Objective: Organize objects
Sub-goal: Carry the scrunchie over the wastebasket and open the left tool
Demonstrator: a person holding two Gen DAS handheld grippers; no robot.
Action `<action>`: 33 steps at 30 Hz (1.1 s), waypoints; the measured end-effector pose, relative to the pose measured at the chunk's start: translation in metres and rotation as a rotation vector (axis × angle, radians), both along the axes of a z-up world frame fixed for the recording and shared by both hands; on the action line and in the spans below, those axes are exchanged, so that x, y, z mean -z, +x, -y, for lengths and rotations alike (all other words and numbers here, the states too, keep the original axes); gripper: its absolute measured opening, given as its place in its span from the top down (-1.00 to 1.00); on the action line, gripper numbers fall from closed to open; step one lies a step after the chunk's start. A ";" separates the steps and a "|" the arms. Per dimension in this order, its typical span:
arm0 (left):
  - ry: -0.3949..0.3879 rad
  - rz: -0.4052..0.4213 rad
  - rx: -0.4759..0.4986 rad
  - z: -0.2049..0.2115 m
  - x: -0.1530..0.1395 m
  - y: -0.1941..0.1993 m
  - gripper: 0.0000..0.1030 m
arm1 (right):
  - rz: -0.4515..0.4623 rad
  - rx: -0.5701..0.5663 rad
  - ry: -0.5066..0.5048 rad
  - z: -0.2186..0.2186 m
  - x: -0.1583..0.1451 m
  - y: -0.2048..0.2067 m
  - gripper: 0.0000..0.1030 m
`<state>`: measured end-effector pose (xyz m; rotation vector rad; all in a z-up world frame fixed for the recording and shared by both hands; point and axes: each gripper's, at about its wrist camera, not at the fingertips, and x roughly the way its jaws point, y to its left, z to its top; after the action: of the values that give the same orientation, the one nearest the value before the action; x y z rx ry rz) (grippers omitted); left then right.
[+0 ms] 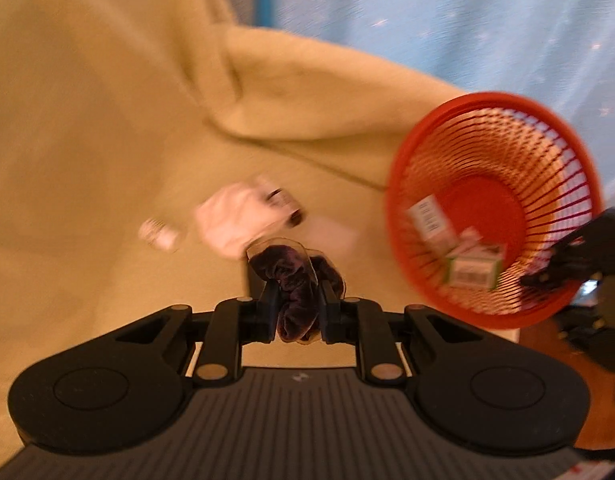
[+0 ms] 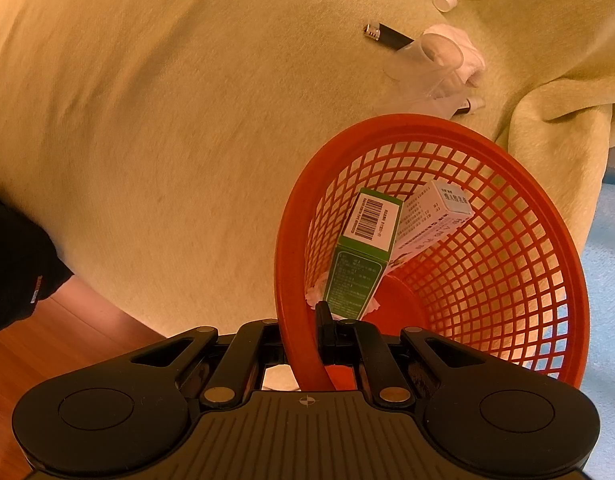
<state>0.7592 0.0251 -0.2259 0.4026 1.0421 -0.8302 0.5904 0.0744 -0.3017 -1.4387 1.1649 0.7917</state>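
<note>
left wrist view blurs; left gripper [image 1: 295, 276] fingers clamp purple scrunchie [image 1: 297, 300], right gripper [image 2: 303, 320] fingers pinch basket [image 2: 295, 240] rim.

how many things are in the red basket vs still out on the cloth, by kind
In the red basket:
boxes: 2 (green box, white box)
On the cloth:
lighter: 1
clear cup: 1
white cloth wad: 1
small white cap: 1
Total: 6

Black left gripper [image 1: 293, 280], right gripper [image 2: 303, 320]: ribbed grey housings, round discs, brass pivot pins.
</note>
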 end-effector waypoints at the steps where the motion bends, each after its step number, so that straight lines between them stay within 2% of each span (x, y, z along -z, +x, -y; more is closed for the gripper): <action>1: -0.011 -0.004 0.016 0.006 -0.002 -0.001 0.70 | 0.000 0.000 0.000 0.000 0.000 0.000 0.93; 13: -0.123 -0.055 0.200 0.091 -0.022 -0.011 0.69 | 0.004 0.003 0.010 0.005 -0.003 -0.002 0.94; 15: -0.150 -0.058 0.208 0.104 -0.023 -0.016 0.67 | 0.004 0.006 0.013 0.005 -0.002 -0.002 0.94; 19: -0.226 -0.089 0.220 0.119 -0.026 -0.024 0.37 | 0.006 0.019 0.021 0.006 -0.003 -0.001 0.94; 20: -0.235 -0.088 0.228 0.120 -0.027 -0.026 0.37 | 0.006 0.020 0.022 0.006 -0.003 -0.002 0.94; 25: -0.212 -0.073 0.221 0.115 -0.026 -0.029 0.37 | 0.007 0.027 0.026 0.006 -0.003 -0.003 0.94; 33: -0.112 -0.058 0.112 0.071 -0.006 -0.017 0.37 | 0.007 0.026 0.030 0.006 -0.003 -0.004 0.94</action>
<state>0.7419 -0.0460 -0.2197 0.3454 1.0289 -1.0007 0.5863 0.0686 -0.2987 -1.3986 1.1598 0.7828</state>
